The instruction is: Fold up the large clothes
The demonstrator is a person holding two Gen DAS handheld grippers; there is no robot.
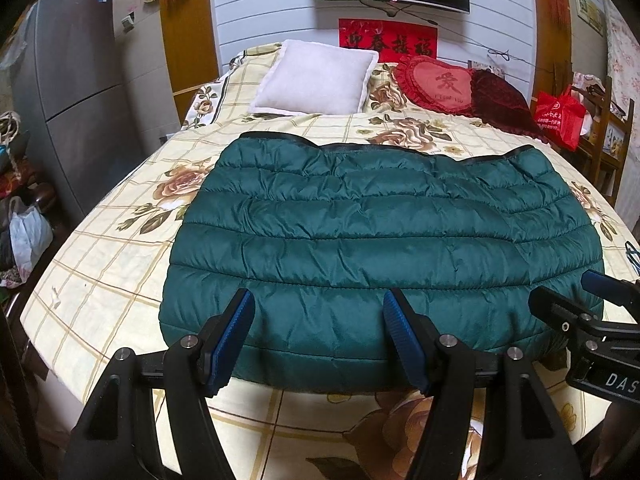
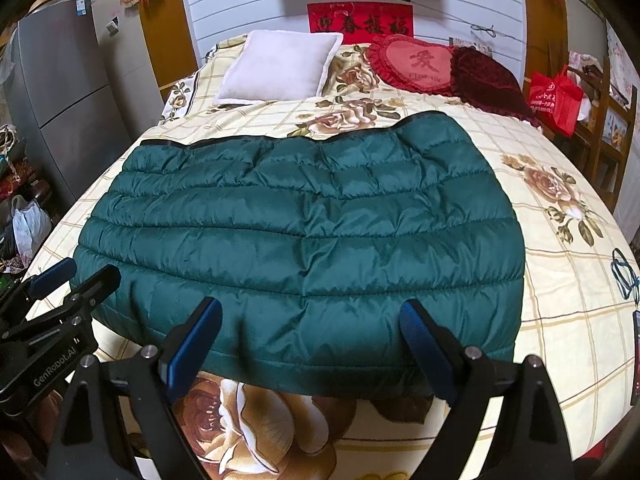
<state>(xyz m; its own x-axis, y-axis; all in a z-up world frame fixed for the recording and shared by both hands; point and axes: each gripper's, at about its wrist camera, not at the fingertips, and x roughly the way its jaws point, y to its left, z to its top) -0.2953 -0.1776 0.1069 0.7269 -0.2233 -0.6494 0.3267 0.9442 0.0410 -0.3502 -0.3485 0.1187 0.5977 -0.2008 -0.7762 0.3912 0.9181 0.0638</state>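
Observation:
A dark green quilted down jacket (image 1: 376, 232) lies folded into a flat rectangle on the flowered bed sheet (image 1: 120, 248); it also shows in the right wrist view (image 2: 304, 232). My left gripper (image 1: 318, 308) is open and empty, just above the jacket's near edge toward its left side. My right gripper (image 2: 310, 318) is open and empty over the near edge toward the right side. The right gripper shows at the right edge of the left wrist view (image 1: 568, 300). The left gripper shows at the left edge of the right wrist view (image 2: 76, 276).
A white pillow (image 1: 316, 76), a red heart cushion (image 1: 440, 82) and a dark red cushion (image 1: 504, 100) lie at the head of the bed. A grey fridge (image 1: 80, 92) stands left, a red bag (image 1: 560, 116) on a wooden rack right. A blue cord (image 2: 622, 276) lies at the bed's right edge.

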